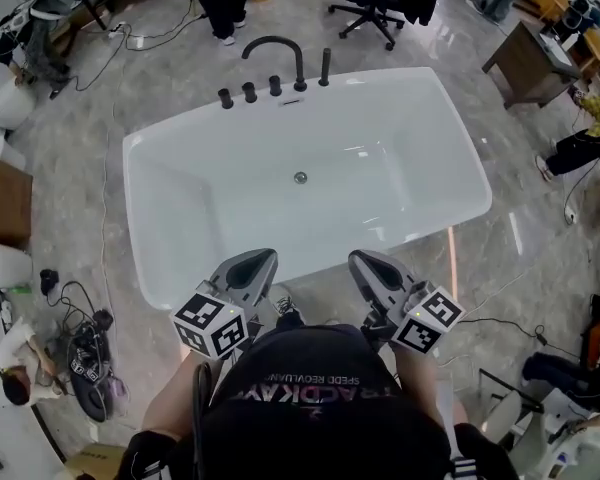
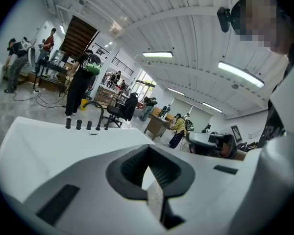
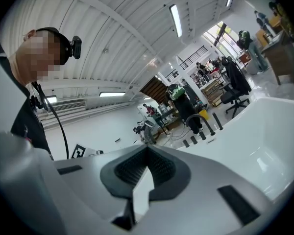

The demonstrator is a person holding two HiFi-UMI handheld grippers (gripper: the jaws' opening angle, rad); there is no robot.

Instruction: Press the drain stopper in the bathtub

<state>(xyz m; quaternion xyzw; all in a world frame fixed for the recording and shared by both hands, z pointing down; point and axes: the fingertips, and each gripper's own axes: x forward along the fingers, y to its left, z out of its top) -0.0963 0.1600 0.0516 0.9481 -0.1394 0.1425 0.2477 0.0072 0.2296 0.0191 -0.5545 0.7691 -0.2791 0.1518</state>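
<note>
Drain stopper (image 1: 300, 177), a small round metal disc, sits at the centre of the floor of a white freestanding bathtub (image 1: 180, 148) on a marble-look floor (image 1: 540, 258). A person stands at the tub's near side and holds both tools close to the chest, above the near rim and well apart from the stopper. The left gripper (image 1: 252, 265) and right gripper (image 1: 372, 265) point toward the tub, their marker cubes (image 1: 212, 326) facing up. In the left gripper view its ribbed fingers (image 2: 130, 169) are together at the tips with nothing between them; the right gripper view shows the same. A black arched faucet (image 1: 275, 53) and a row of black knobs (image 1: 249, 92) stand on the far rim. An office chair (image 1: 372, 3) stands beyond.
</note>
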